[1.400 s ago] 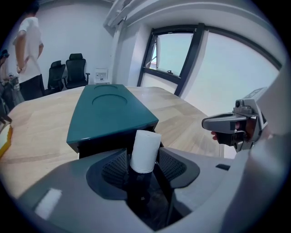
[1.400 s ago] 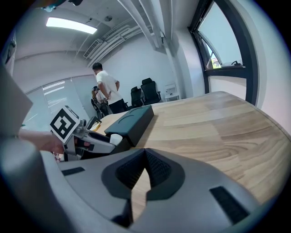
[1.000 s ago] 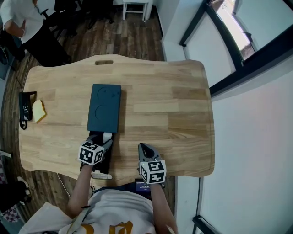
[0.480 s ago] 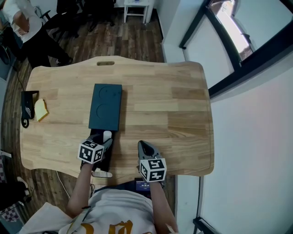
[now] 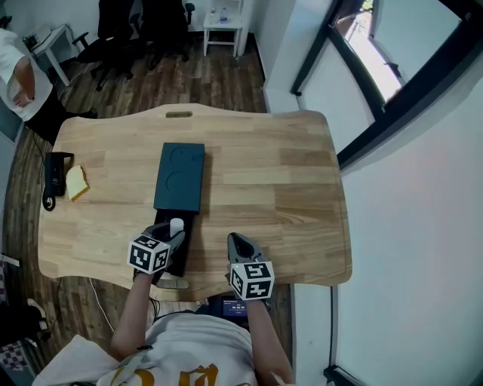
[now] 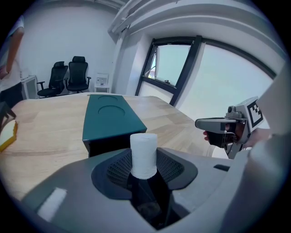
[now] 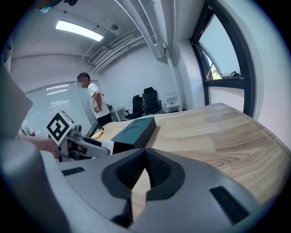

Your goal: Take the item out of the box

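Observation:
A dark teal box lies lengthwise on the wooden table. Its black inner tray is slid out toward me. My left gripper is over that tray, shut on a small white cylinder. In the left gripper view the cylinder stands upright between the ribbed pads, with the box just beyond. My right gripper hovers to the right of the tray near the table's front edge, holding nothing. Its pads meet at the tip.
A black object and a yellow piece lie at the table's left end. A person stands beyond the far left corner, with office chairs and a white stool behind. Windows run along the right.
The head view has shifted, so the table now sits slightly differently in frame. The person at the far left has moved further left. Both grippers stay about where they were.

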`<state>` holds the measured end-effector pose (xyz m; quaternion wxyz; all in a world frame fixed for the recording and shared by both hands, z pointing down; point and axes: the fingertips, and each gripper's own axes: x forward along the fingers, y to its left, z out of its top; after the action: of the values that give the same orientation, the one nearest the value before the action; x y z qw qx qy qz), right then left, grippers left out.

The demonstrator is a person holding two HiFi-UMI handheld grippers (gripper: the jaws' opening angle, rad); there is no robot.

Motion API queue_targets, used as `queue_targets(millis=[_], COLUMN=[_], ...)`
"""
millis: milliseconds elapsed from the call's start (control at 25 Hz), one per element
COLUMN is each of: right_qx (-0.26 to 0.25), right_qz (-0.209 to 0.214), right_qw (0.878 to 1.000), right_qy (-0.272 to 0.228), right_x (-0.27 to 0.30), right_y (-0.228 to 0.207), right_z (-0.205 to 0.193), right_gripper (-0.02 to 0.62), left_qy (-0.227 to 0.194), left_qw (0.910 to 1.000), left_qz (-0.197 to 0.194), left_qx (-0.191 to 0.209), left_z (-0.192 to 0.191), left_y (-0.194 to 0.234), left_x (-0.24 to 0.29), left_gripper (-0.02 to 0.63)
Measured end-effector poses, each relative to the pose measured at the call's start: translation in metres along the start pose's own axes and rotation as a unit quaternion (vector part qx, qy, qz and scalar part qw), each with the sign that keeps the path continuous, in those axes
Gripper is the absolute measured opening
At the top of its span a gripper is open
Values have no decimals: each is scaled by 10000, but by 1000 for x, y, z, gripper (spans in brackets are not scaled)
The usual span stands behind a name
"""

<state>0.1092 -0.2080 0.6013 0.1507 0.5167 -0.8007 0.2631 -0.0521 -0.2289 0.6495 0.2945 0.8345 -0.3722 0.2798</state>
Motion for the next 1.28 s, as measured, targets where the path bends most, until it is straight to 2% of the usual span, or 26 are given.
queue_targets(millis=[160, 560, 680, 800, 1120, 1280], right_qx=[93, -100, -347, -541, -756, -925], right_qz=[-83, -94, -156, -162, -165, -142], right_qw=[9993, 9975, 9952, 9931, 9897, 9888], right_qy=[-345, -695, -903, -1027, -1206, -1166], right_x=[-14, -35, -46, -54, -64, -67], right_y=[8, 37, 45, 56, 73, 82], right_z=[10, 22, 37, 46, 60, 62], right_gripper=[5, 5, 5, 5, 5, 5], left_qy=[-383, -1051, -1510, -1901, -2533, -2566], left_qw=[9992, 9942, 9883, 9815, 9671, 9662], left_qz=[108, 206, 10, -10, -26, 6], left_qx=[102, 130, 197, 241, 223, 265], left_z=[4, 13, 27, 38, 64, 64], left_y=[-4, -9, -19, -23, -28, -29], left_x=[-23, -71, -86, -105, -149, -157], left_gripper=[172, 172, 172, 172, 172, 172])
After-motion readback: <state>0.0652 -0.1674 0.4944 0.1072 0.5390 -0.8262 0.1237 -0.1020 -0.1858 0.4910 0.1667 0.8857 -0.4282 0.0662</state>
